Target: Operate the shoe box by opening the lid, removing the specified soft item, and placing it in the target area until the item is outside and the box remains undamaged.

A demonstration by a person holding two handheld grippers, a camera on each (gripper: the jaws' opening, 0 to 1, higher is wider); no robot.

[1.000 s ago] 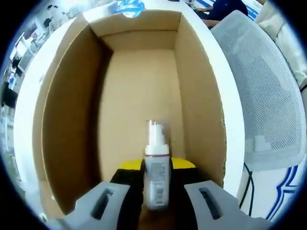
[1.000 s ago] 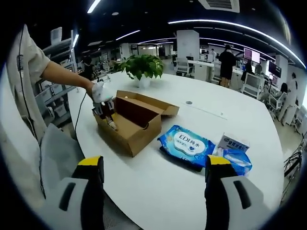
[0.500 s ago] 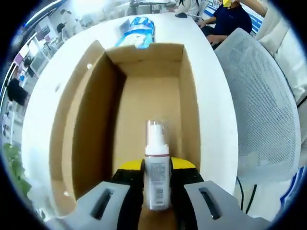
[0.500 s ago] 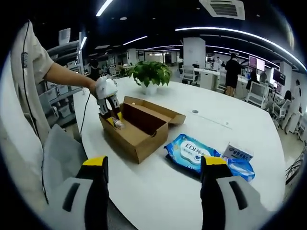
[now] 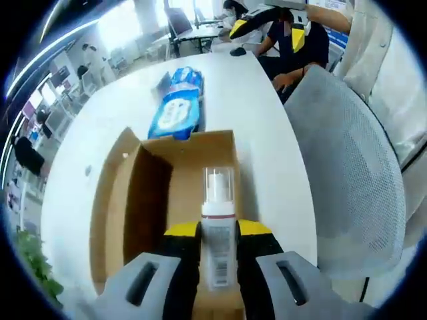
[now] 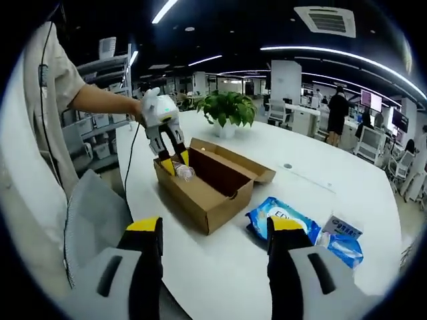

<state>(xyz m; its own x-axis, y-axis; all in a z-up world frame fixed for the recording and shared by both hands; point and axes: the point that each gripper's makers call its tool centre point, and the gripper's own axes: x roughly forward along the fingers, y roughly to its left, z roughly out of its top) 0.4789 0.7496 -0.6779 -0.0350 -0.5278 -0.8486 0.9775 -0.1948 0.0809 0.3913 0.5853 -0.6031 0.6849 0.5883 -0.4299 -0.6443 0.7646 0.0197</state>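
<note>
Lifted since a second ago, my left tool [image 5: 218,257] grips the bottle [image 5: 218,233] mid-body above the shoe box [image 6: 207,183], a light, stiff, slippery thing I judge, while my right tool [image 6: 213,230] hangs open.

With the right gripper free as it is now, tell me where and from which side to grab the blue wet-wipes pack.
Take the flat blue wet-wipes pack across its narrower width, coming down from above. It lies flat on the round white table, so its edges are the only parts jaws could close on. The open right gripper looks nearest; the left gripper holds the small pump bottle.
</note>
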